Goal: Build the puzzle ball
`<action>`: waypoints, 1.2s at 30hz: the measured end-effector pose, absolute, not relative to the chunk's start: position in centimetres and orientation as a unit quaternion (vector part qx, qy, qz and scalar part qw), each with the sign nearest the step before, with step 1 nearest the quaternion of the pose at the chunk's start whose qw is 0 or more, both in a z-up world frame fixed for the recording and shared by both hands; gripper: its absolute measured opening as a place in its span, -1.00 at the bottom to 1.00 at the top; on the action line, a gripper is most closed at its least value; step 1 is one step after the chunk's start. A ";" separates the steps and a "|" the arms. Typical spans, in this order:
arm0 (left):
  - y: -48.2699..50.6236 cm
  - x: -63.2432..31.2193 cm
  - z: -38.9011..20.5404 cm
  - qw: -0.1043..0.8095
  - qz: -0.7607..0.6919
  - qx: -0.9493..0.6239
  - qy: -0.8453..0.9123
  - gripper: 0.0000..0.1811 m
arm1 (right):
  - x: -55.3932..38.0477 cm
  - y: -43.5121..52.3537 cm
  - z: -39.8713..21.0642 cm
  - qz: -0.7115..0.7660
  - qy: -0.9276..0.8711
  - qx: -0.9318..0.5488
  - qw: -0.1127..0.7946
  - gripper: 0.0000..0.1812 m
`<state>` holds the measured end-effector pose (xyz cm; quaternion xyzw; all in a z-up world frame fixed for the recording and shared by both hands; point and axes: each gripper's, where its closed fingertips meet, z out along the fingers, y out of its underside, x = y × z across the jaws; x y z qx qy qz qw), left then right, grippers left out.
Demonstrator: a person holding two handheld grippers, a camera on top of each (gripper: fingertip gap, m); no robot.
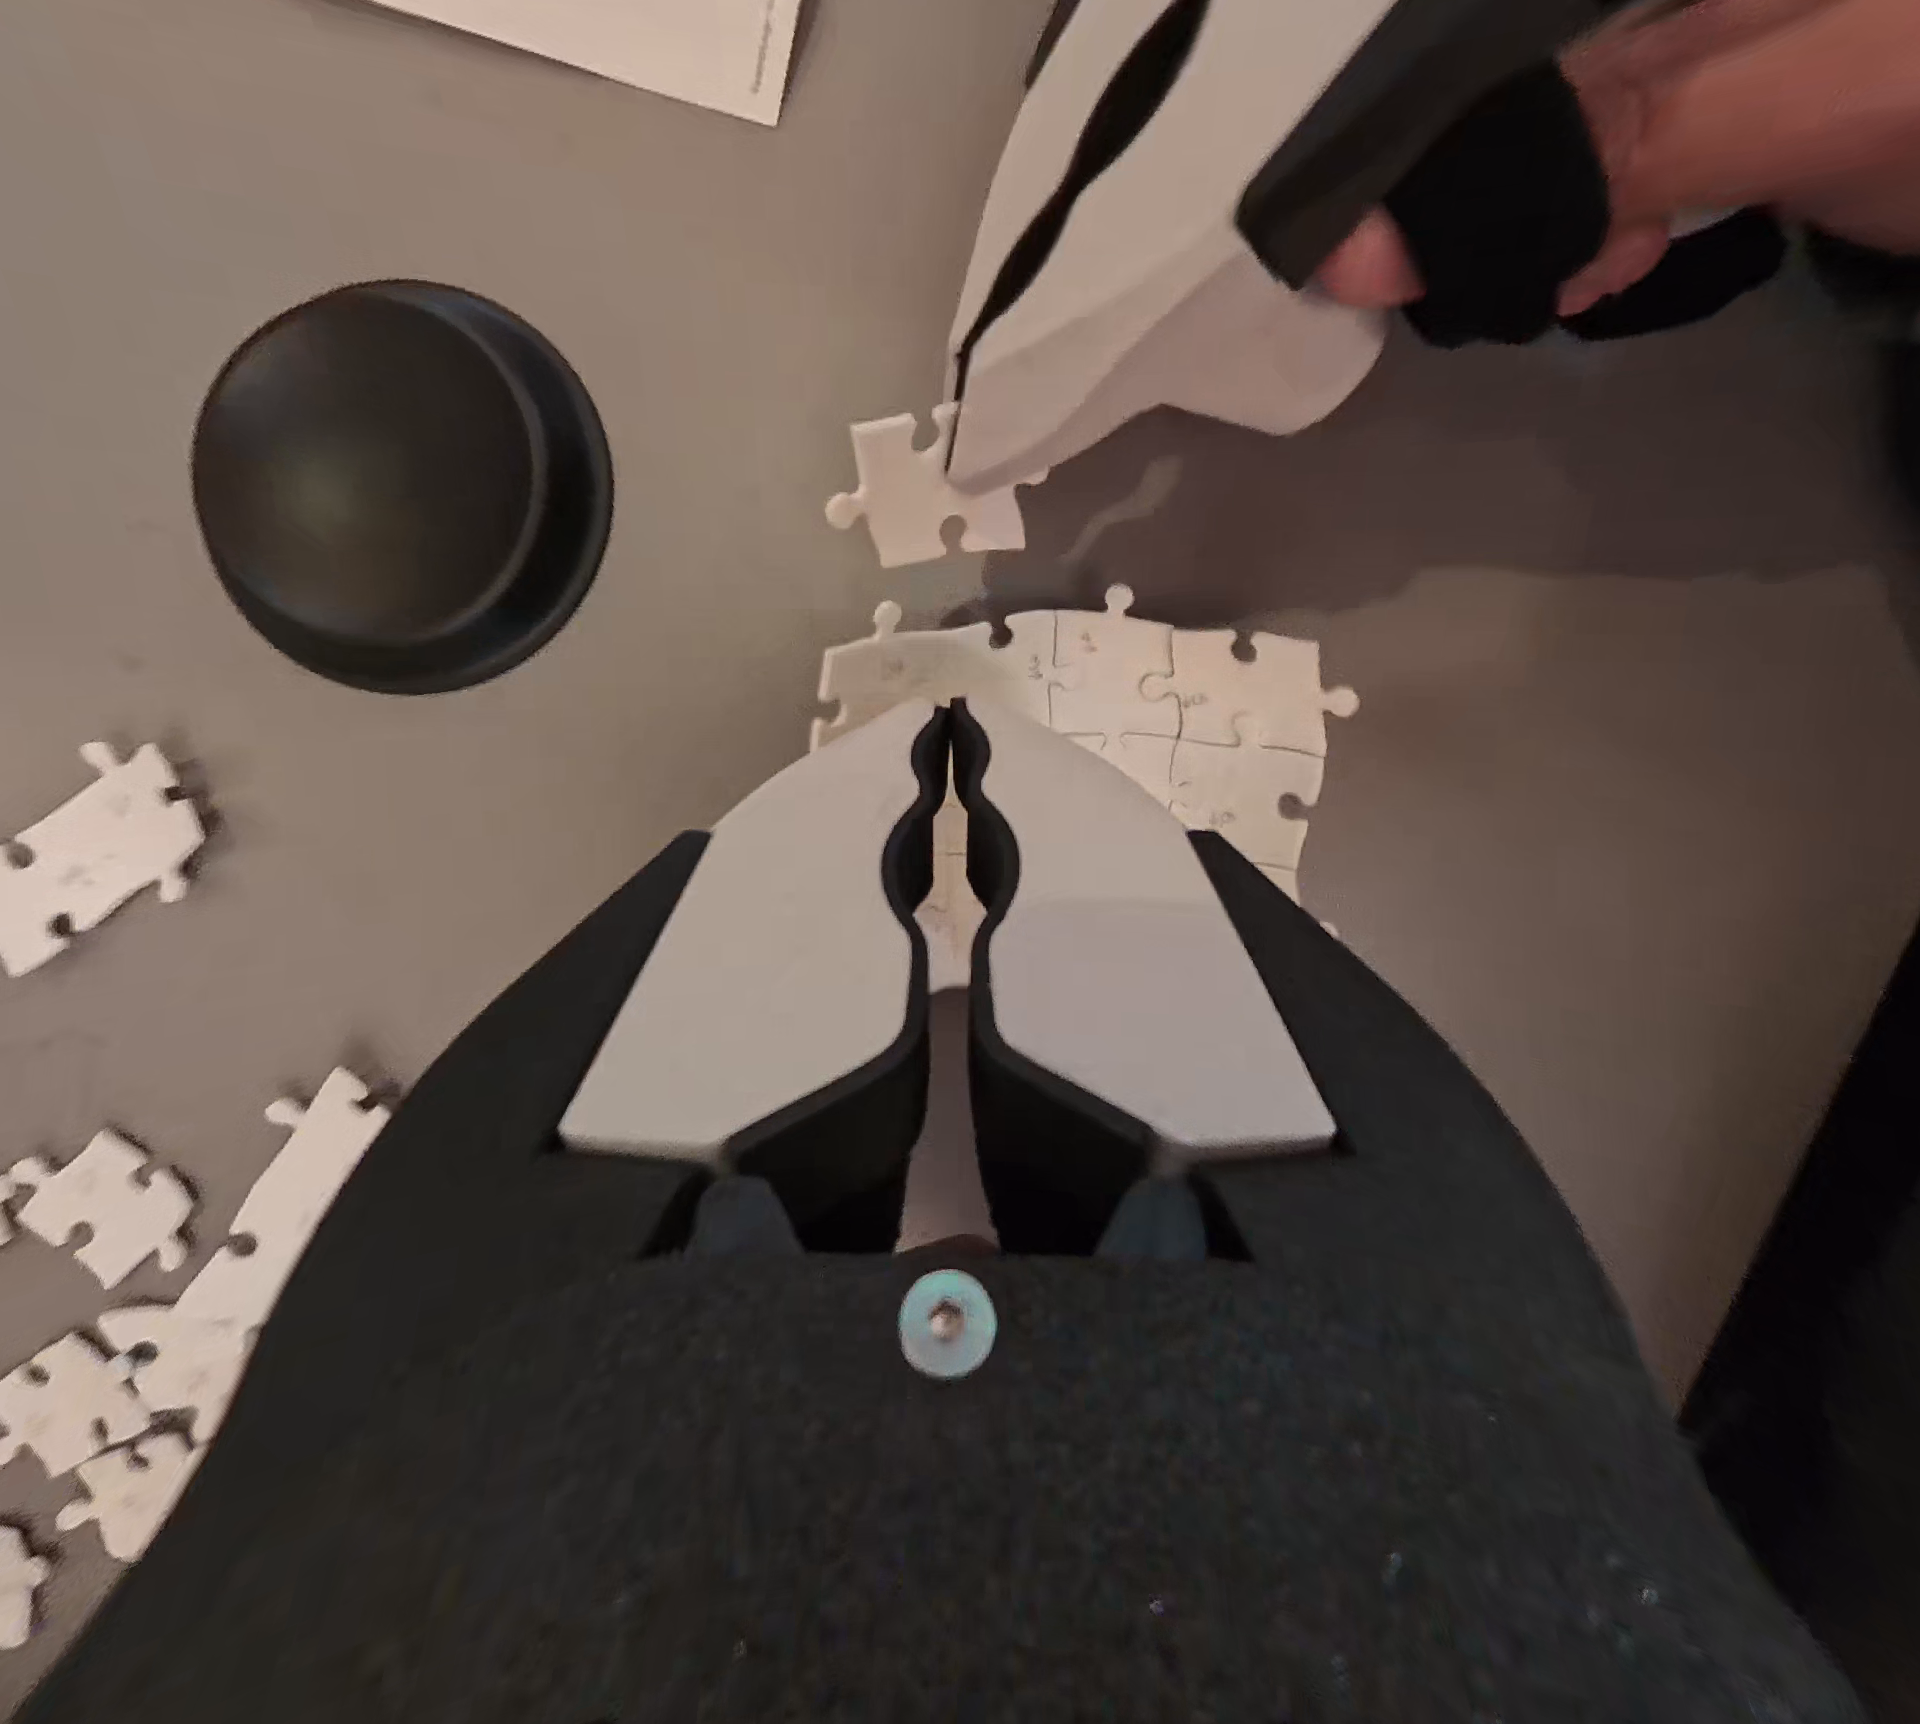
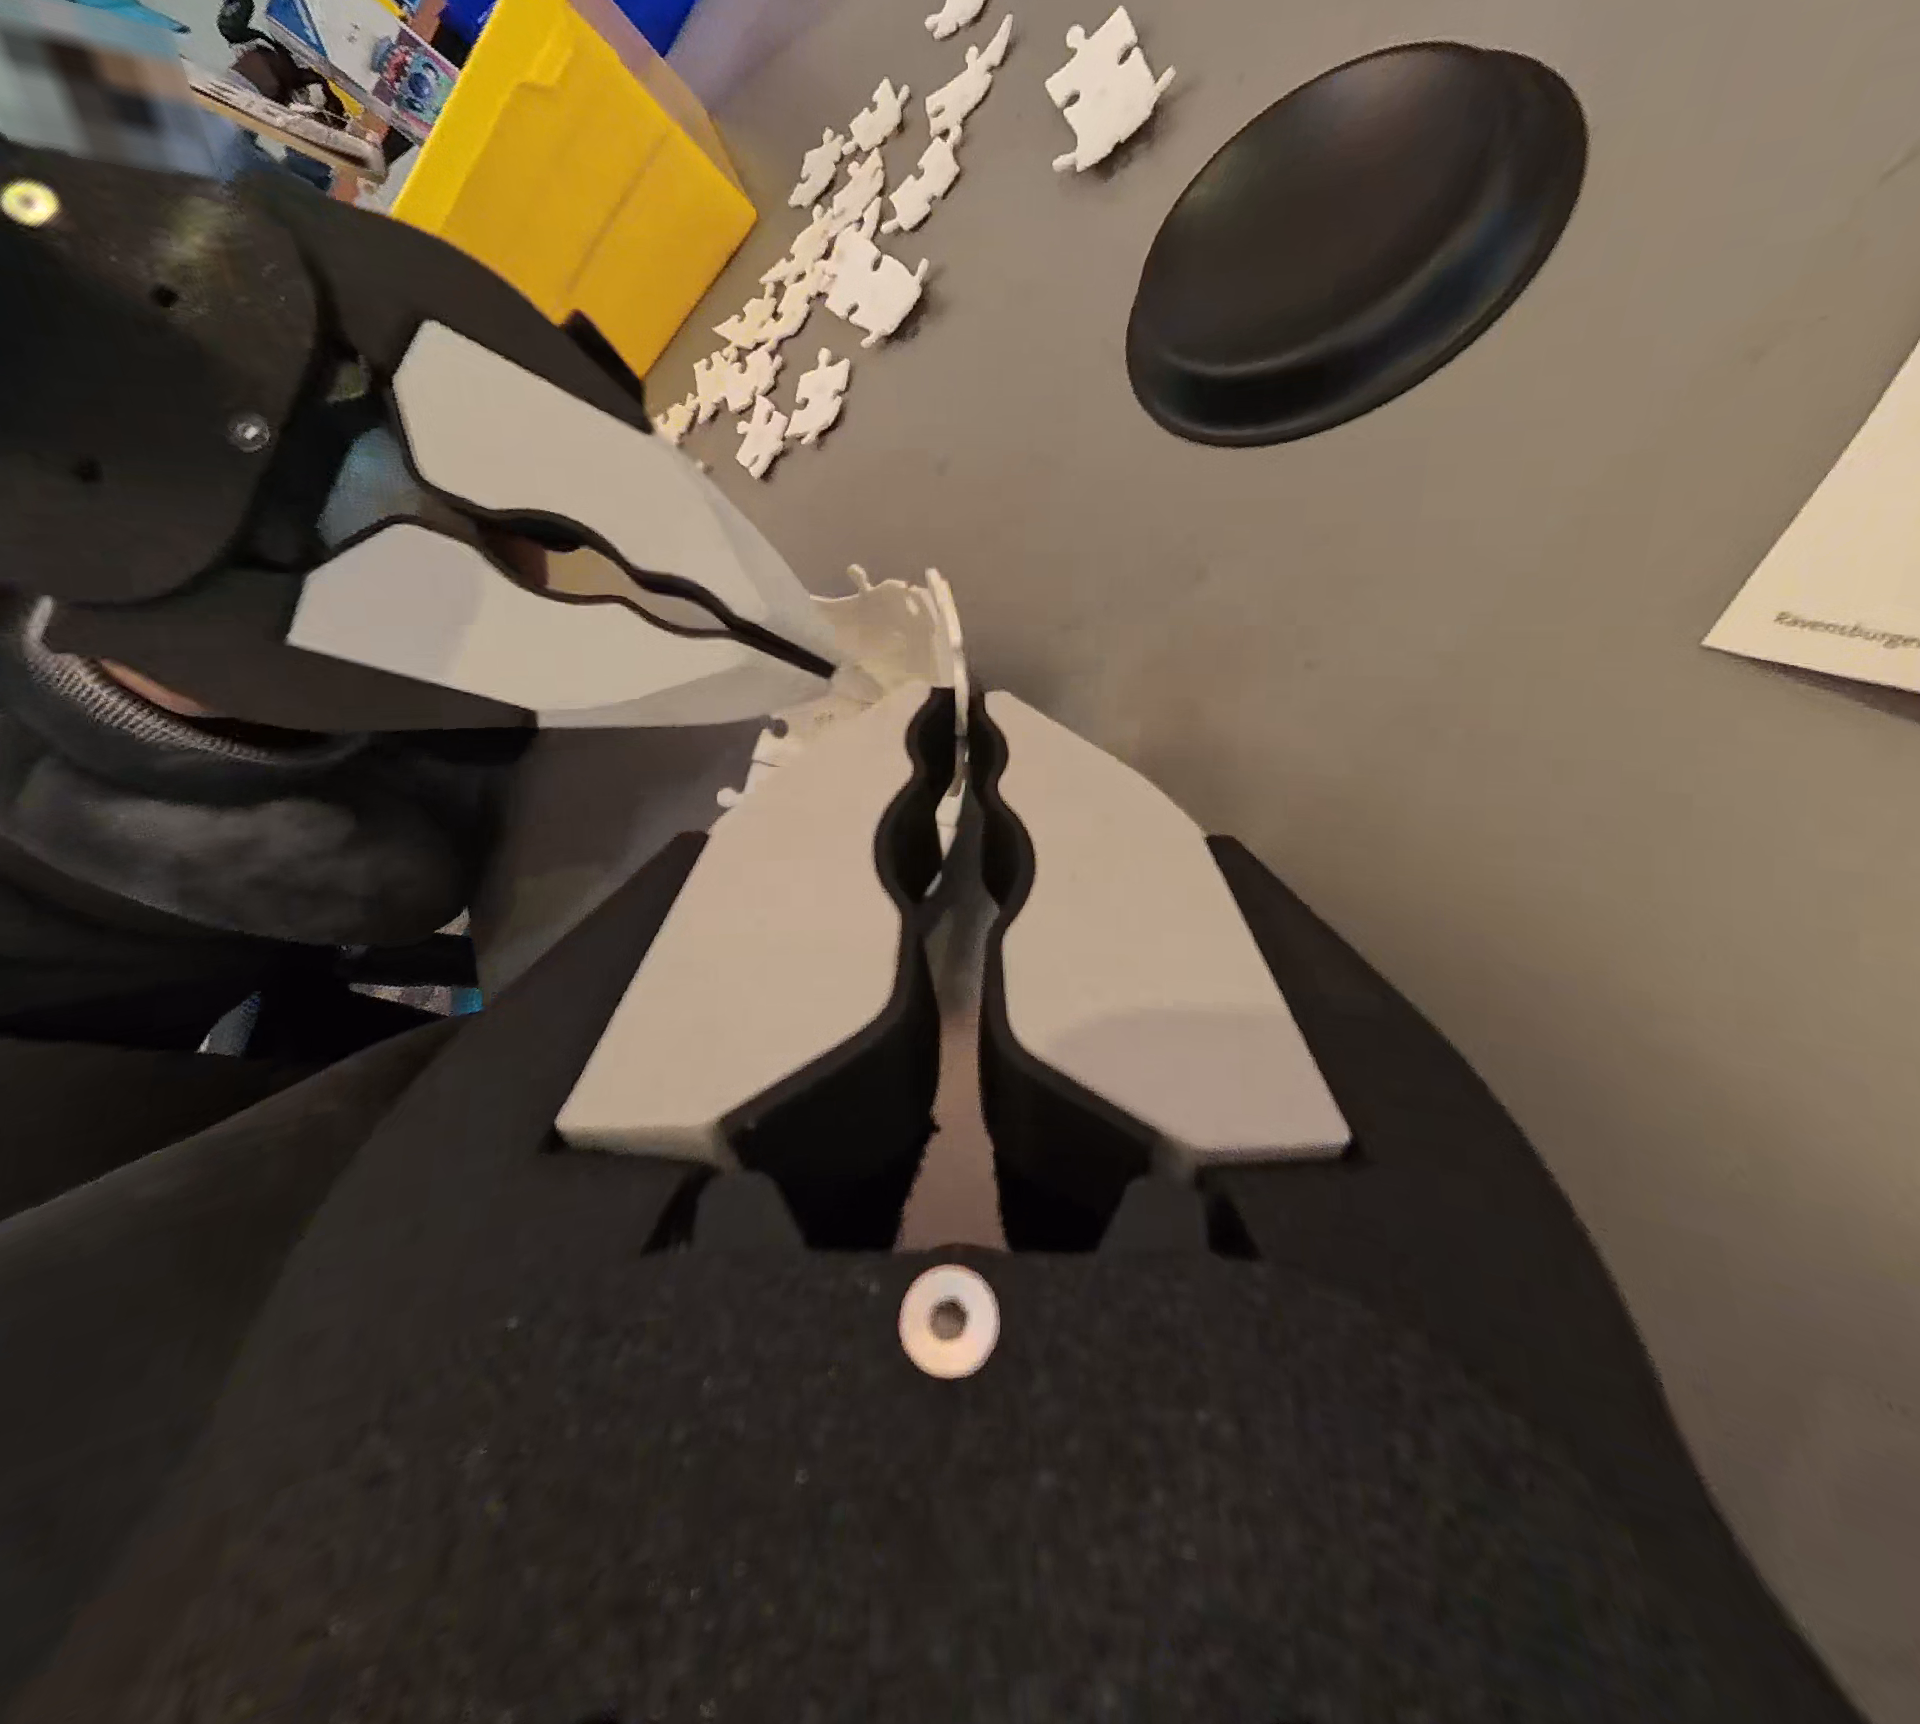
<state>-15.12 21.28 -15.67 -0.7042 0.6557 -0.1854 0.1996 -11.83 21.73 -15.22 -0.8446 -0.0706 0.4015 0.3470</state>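
Two tools work mid-counter: the left tool [image 1: 952,706] is clamped on the curved panel [image 1: 1195,718], the right tool [image 1: 954,438] on a loose piece [image 1: 925,498] just beyond. Both look light, thin, bendable; pinch edges.

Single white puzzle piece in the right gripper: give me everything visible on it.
The single white puzzle piece is plain, matte, card-like, blank side up, with knobs and round notches on its edges. The right gripper, shut, pinches its upper right corner. It hangs clear of the grey table, just beyond, and apart from, the joined white puzzle section clamped in the left gripper.
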 end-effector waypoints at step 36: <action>22.9 -14.9 -19.3 0.075 -0.193 -0.682 0.702 -1.00 | -13.3 25.4 -18.1 0.450 -0.125 -0.862 0.195 -0.97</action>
